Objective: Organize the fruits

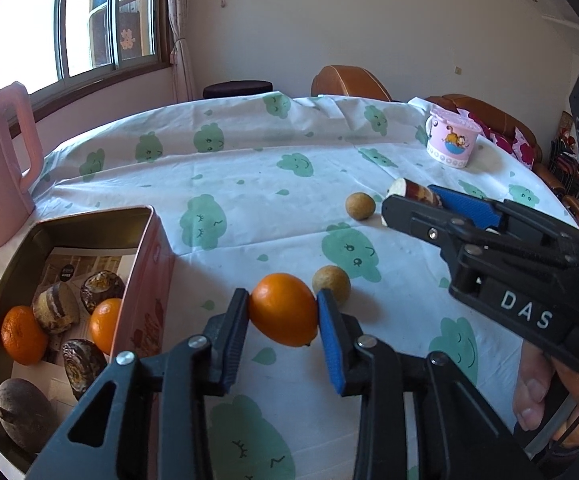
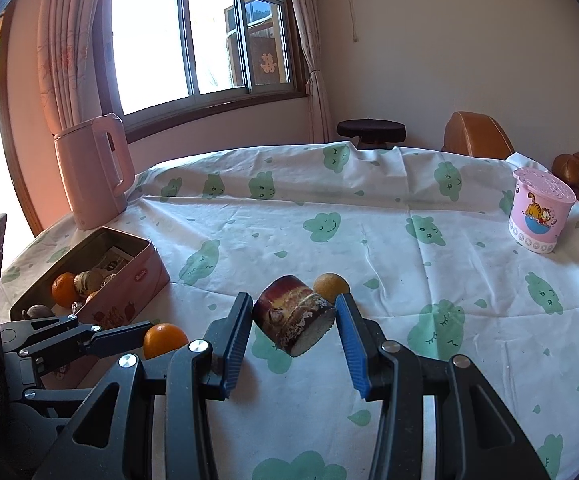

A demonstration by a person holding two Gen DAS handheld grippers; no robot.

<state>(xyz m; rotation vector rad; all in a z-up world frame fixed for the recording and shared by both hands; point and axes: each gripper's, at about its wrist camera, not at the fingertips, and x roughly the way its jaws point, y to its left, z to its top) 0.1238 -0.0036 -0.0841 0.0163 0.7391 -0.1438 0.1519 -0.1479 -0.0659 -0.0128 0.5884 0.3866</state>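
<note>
In the left wrist view my left gripper [image 1: 282, 295] is shut on an orange [image 1: 283, 312], both pads pressing its sides just above the tablecloth. A tan round fruit [image 1: 331, 284] lies right behind it, another [image 1: 360, 206] farther back. My right gripper [image 2: 294, 299] is shut on a brown-skinned cut chunk [image 2: 293, 322] with a pale cut face. The left view shows the same chunk [image 1: 413, 191] at the right gripper's [image 1: 409, 199] tips. The open pink tin [image 1: 145, 220] at the left holds two oranges, several brown chunks and a dark fruit.
A pink kettle [image 1: 1, 160] stands behind the tin at the table's left edge. A pink cartoon cup [image 1: 451, 138] sits at the far right. Brown seats [image 2: 477, 134] and a dark stool [image 2: 371, 128] stand beyond the table. A person's thumb [image 1: 529, 396] shows under the right gripper.
</note>
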